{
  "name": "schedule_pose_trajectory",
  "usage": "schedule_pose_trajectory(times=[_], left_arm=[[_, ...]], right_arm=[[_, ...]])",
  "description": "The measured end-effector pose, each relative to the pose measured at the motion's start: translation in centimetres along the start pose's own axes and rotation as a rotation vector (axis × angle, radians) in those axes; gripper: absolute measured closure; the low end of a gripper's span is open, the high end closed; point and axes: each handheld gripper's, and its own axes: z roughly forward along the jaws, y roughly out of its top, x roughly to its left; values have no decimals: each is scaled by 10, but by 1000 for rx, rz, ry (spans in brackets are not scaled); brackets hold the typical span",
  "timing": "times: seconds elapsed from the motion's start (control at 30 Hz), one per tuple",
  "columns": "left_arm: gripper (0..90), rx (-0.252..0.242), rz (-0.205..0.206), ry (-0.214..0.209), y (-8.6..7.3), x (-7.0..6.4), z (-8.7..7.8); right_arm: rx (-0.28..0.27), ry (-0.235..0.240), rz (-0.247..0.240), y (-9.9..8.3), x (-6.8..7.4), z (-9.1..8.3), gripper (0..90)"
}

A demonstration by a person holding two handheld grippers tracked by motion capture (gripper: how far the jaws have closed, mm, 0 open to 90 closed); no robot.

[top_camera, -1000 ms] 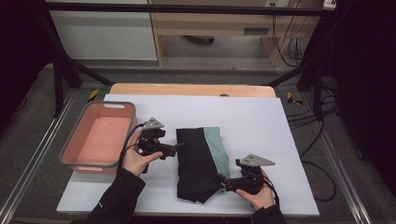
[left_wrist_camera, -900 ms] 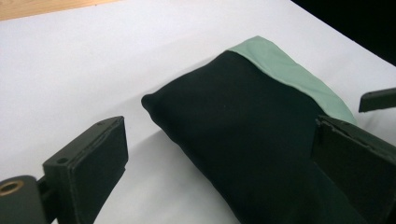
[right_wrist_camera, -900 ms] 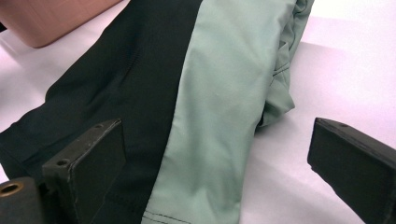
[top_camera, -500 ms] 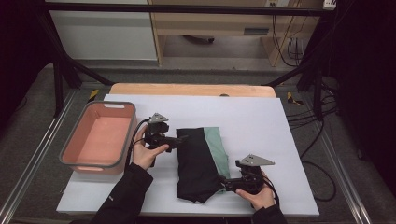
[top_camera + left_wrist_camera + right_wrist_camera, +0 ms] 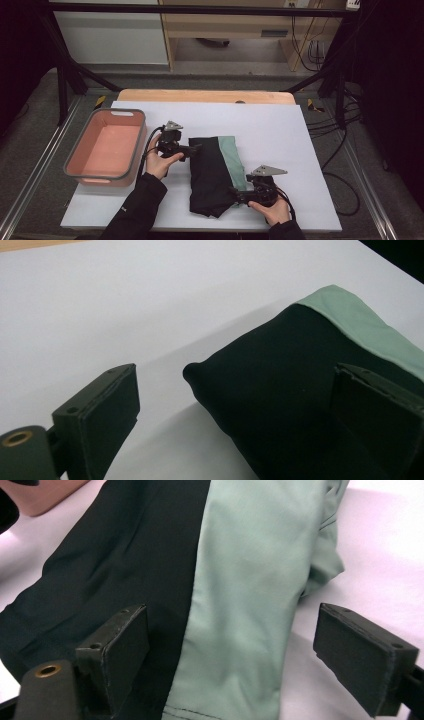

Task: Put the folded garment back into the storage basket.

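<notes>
- Our left gripper (image 5: 196, 148) sits at the cloth's (image 5: 215, 175) far left corner, jaws spread around that corner.
- Our right gripper (image 5: 236, 193) is at the cloth's near right edge, jaws spread over it.
- The cloth lies folded mid-table (image 5: 280, 125), right of the bin (image 5: 107, 172).

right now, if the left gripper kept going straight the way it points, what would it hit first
Most likely the folded black and green garment: the open left gripper already frames its near black corner, one jaw over the cloth. How far off it is stays unclear.
</notes>
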Motion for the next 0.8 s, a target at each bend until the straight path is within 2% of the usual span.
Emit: schedule_pose_trajectory(times=[0.2, 0.3, 0.5, 0.6, 0.8], left_arm=[[49, 7, 8, -6, -1, -2, 5], [41, 3, -4, -10, -1, -1, 7], [45, -2, -15, -8, 0, 2, 9], [48, -1, -16, -4, 1, 1, 9], [53, 6, -13, 9, 5, -1, 14]], right_arm=[[18, 5, -11, -2, 1, 3, 168], [41, 8, -11, -4, 3, 4, 192], [54, 13, -12, -6, 6, 8, 248], [59, 20, -5, -5, 9, 9, 295], [86, 33, 6, -5, 15, 9, 451]])
